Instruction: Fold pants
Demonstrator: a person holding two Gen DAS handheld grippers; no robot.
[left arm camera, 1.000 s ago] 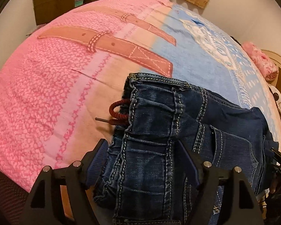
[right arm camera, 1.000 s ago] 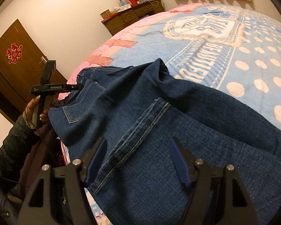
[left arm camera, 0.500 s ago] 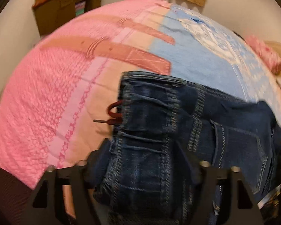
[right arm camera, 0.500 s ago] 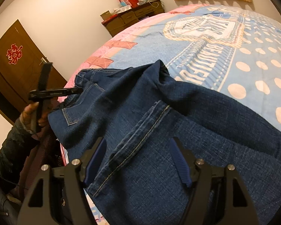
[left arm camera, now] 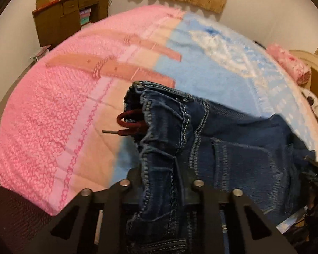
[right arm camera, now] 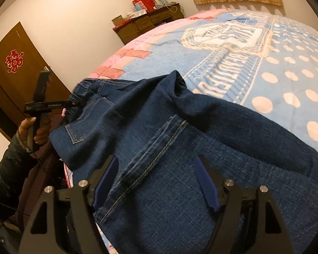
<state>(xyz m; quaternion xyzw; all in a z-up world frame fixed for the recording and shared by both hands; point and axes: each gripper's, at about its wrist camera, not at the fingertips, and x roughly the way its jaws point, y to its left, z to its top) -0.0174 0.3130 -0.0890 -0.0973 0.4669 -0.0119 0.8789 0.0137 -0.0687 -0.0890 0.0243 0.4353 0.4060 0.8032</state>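
Note:
Dark blue jeans point(left arm camera: 222, 144) lie on a pink and blue bedspread point(left arm camera: 53, 110) near the bed's front edge. My left gripper point(left arm camera: 160, 175) is shut on the waistband, which bunches between its fingers; a red drawstring point(left arm camera: 131, 124) sticks out to the left. In the right wrist view the jeans point(right arm camera: 201, 148) spread across the bed, and my right gripper point(right arm camera: 156, 180) is open, its blue pads point(right arm camera: 207, 188) on either side of a stitched seam, with the denim under them. The left gripper point(right arm camera: 74, 103) shows there at the waistband, in a hand.
A brown cabinet point(left arm camera: 63, 19) with boxes stands by the far wall. A pink pillow point(left arm camera: 290, 63) lies at the bed's far right. A brown door point(right arm camera: 12, 80) is on the left in the right wrist view. The bedspread point(right arm camera: 265, 63) stretches beyond the jeans.
My left gripper has closed onto the waistband and drawn it up and back, so the fabric bunches. The right gripper has stayed open over the seam.

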